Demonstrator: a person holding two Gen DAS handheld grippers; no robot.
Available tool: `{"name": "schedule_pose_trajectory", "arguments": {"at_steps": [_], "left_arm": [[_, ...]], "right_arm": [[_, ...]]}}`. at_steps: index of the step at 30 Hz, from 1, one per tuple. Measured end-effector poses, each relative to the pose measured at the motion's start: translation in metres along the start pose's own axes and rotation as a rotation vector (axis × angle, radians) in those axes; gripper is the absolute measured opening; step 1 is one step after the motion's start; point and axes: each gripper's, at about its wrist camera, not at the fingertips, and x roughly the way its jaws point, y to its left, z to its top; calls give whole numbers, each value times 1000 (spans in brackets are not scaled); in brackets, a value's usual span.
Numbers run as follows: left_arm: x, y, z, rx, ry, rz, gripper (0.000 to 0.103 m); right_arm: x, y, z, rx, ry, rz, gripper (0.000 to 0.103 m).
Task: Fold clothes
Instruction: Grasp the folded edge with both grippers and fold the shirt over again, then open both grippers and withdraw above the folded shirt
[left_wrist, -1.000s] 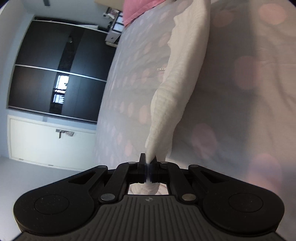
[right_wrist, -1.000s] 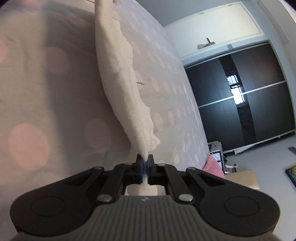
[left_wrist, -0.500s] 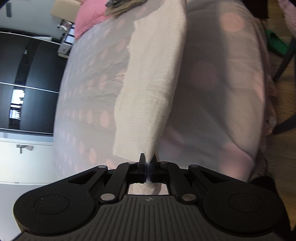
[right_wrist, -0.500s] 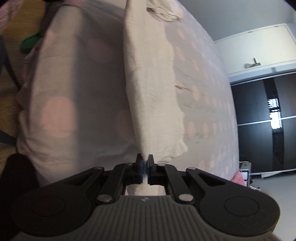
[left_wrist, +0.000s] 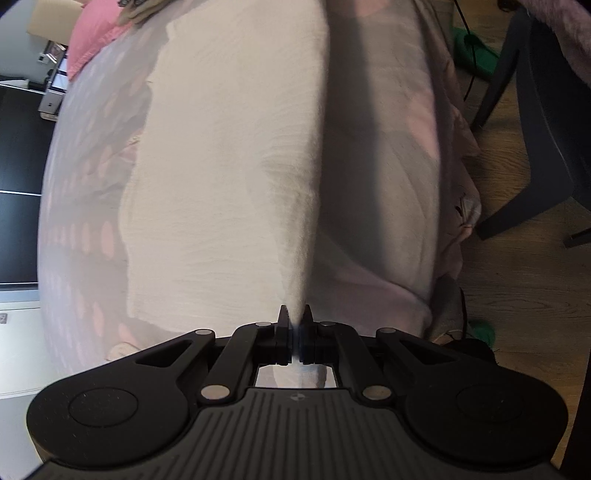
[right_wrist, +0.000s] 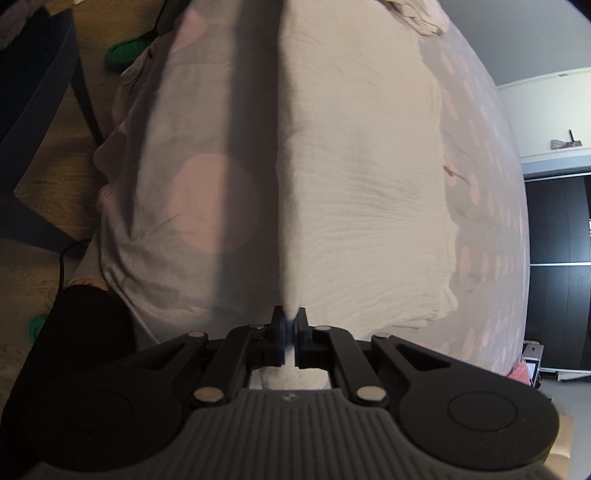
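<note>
Evidently a fold is midway: both claws are clamped on one edge of a white garment (left_wrist: 221, 166), and that edge is lifted off the bed (left_wrist: 399, 147), with the cloth stretched taut between them. The left claw (left_wrist: 294, 325) has its jaws pressed together on the fabric, a thin sliver of white showing between the pads; the right claw (right_wrist: 290, 326) pinches the cloth the same way at the other end of the edge. From the held edge the garment slopes down to the dotted bedspread, where its far side lies flat toward the middle of the bed. A dark band of shadow falls on the bedspread beside the raised edge, on the side nearer the bed's border.

Beyond the bed's border a dark chair (left_wrist: 535, 129) stands on the wooden floor, with something green (right_wrist: 125, 50) near it. A pink item (left_wrist: 92, 37) sits at the far end of the bed in the left view.

My judgement is that the next move calls for carrying the held edge across, level and with both claws in step, until it meets the garment's far side, then lowering it and releasing. Uneven travel would likely skew the crease.
</note>
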Motion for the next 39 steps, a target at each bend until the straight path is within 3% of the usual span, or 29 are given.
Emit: {"name": "schedule_pose_trajectory", "arguments": {"at_steps": [10, 21, 23, 25, 26, 27, 33, 39], "left_arm": [[38, -7, -5, -46, 7, -102, 1], [41, -7, -5, -114, 7, -127, 3], [37, -4, -5, -137, 6, -143, 11], [30, 1, -6, -168, -7, -175, 21], [25, 4, -6, -186, -20, -187, 26], [20, 8, -7, -202, -36, -194, 28], [-1, 49, -10, -382, -118, -185, 37], [-8, 94, -9, -565, -194, -168, 38]], "right_arm": [[30, 9, 6, -34, 29, 86, 5], [45, 17, 12, -60, 40, 105, 10], [41, 14, 13, -48, 33, 109, 14], [34, 9, 14, -27, 12, 118, 38], [29, 7, 15, -17, -3, 123, 44], [23, 2, 15, 2, -21, 139, 54], [5, -30, 13, 150, -88, 150, 55], [9, -96, 5, 496, -149, 130, 54]]}}
